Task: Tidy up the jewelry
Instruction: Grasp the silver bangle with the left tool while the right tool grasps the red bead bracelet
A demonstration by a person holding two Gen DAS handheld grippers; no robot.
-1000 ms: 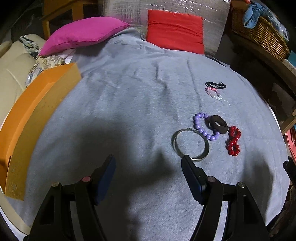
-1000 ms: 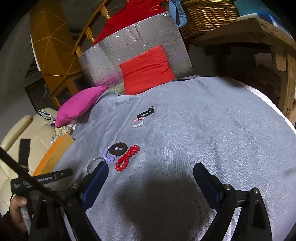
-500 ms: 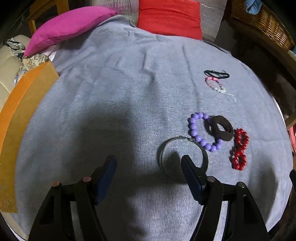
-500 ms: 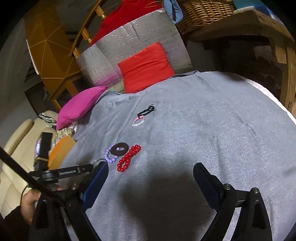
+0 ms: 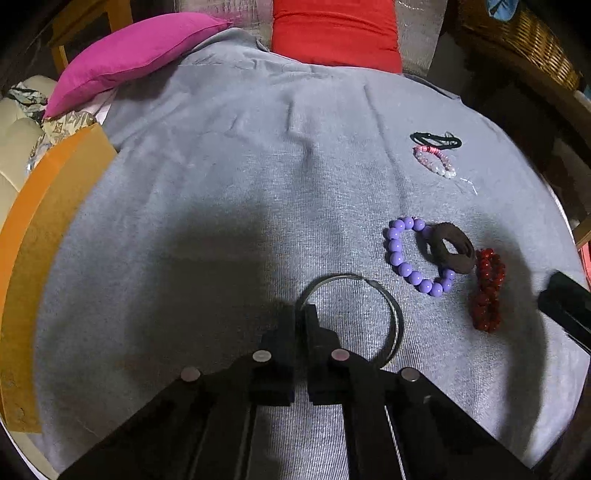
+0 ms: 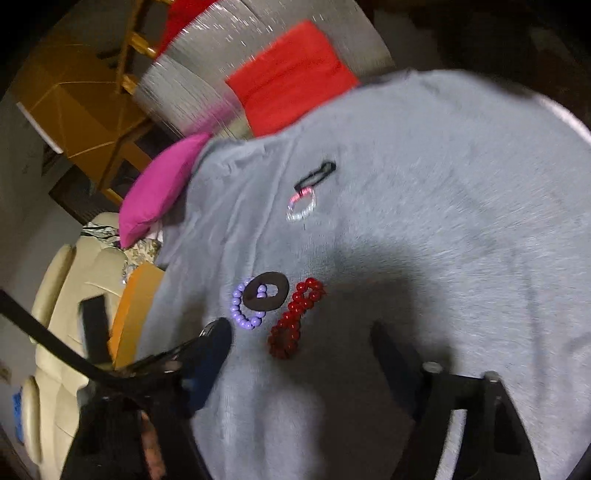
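In the left wrist view, an orange box (image 5: 40,236) curves along the left edge of the frame, and a magenta pillow (image 5: 129,55) lies at the upper left beside a red cushion (image 5: 336,33) at top centre. A grey cloth (image 5: 221,192) covers the middle. At lower centre the left gripper (image 5: 300,314) has its jaws pressed together on the left rim of a thin metal bangle (image 5: 391,314), which lies flat on the cloth. Right of it sits a purple bead bracelet (image 5: 400,258), its far side overlapped by a dark brown ring (image 5: 452,251); a red bead bracelet (image 5: 487,288) lies just beside that ring. Above them, at upper right, a black hair tie (image 5: 436,140) touches a pink and white bead bracelet (image 5: 434,160). A wicker basket (image 5: 517,40) fills the top right corner.

The right wrist view is blurred. The right gripper (image 6: 301,343) has its jaws spread wide above the cloth, holding nothing, with the red bead bracelet lying between and just ahead of the fingers.
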